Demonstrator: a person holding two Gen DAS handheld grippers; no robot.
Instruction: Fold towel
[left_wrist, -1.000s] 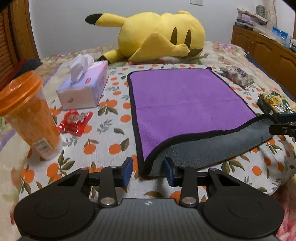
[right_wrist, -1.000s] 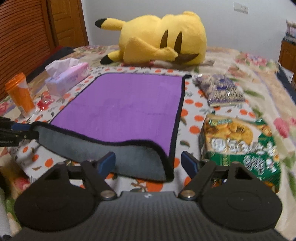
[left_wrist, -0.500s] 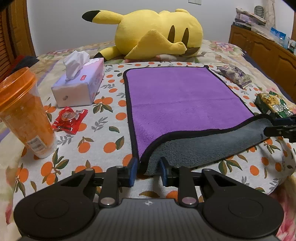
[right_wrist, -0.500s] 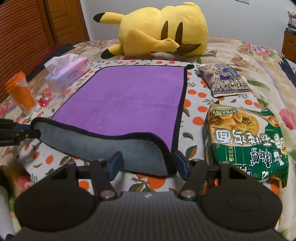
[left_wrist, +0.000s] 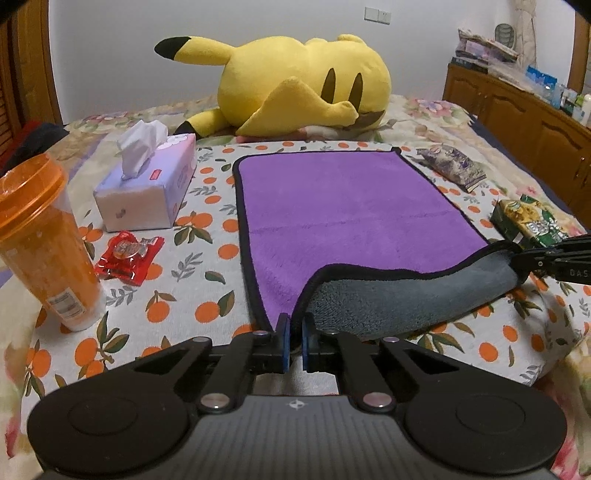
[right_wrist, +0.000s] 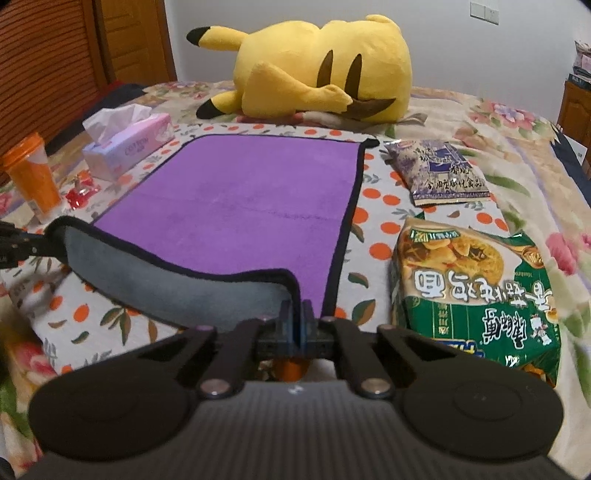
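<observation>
The left gripper (left_wrist: 294, 341) has its blue pads drawn nearly together on the near left corner of the towel (left_wrist: 354, 210), the black hem pinched between them. The right gripper (right_wrist: 295, 325) is likewise clamped narrow on the near right corner, pads pressed on the hem. Between the two corners the near edge is lifted and turned back, showing a grey underside (right_wrist: 177, 284), while the rest of the purple towel lies flat on the orange-print cloth (left_wrist: 192, 295) covering the bed.

The left view shows the right gripper from the side (left_wrist: 554, 258) at the far end of the raised edge, its tips on the fabric. The right view shows the left gripper (right_wrist: 22, 245) in the same way at the frame's left edge.

Only the left view shows the wooden cabinet (left_wrist: 517, 110) along the wall, and it shows the orange tumbler (left_wrist: 44, 240), red candy packet (left_wrist: 129, 254) and tissue box (left_wrist: 147, 188) close up, left of the towel. The right view shows the green snack bag (right_wrist: 476, 291) large, just right of the towel, with the purple snack bag (right_wrist: 439, 171) beyond it, plus a wooden door (right_wrist: 129, 40). A yellow plush (left_wrist: 303, 85) lies past the towel's far edge in both.
</observation>
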